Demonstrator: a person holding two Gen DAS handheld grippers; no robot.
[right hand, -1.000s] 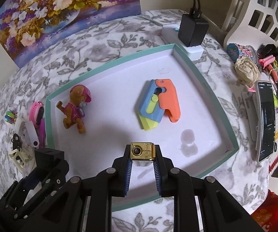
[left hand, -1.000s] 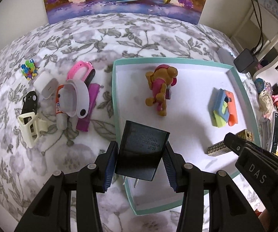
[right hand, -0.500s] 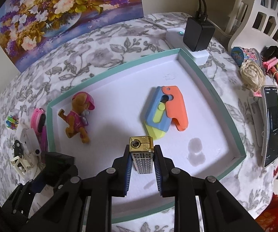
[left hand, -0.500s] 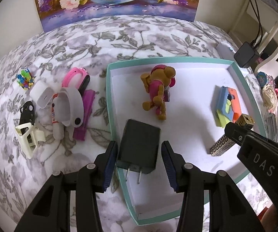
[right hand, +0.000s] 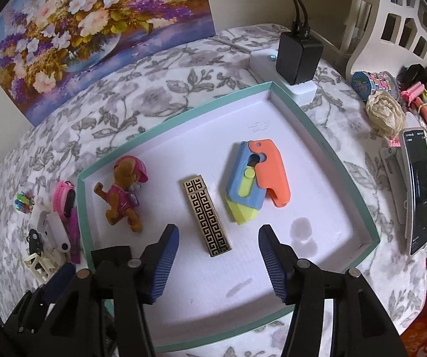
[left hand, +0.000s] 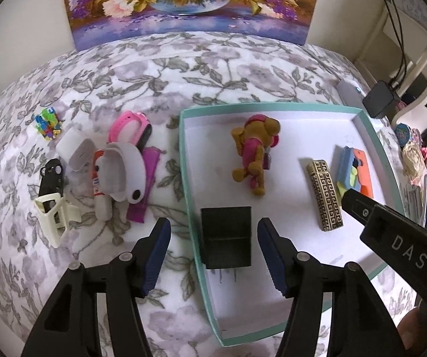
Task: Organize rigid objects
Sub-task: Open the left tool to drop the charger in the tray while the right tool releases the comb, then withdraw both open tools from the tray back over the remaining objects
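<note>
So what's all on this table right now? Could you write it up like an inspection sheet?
Surface: floral cloth, with a teal-rimmed tray on it.
Job's things: in the tray, a black charger, gold lighter, toy dog and a blue-orange toy.
Clutter: left of the tray, a pink watch, white cases, glue stick and clips; to the right, a phone and trinkets.
Grippers: left gripper and right gripper have both just opened; charger and lighter lie free between the fingers.
Cables: two run up from a plugged-in adapter.
Surroundings: flower painting, white chair.
</note>
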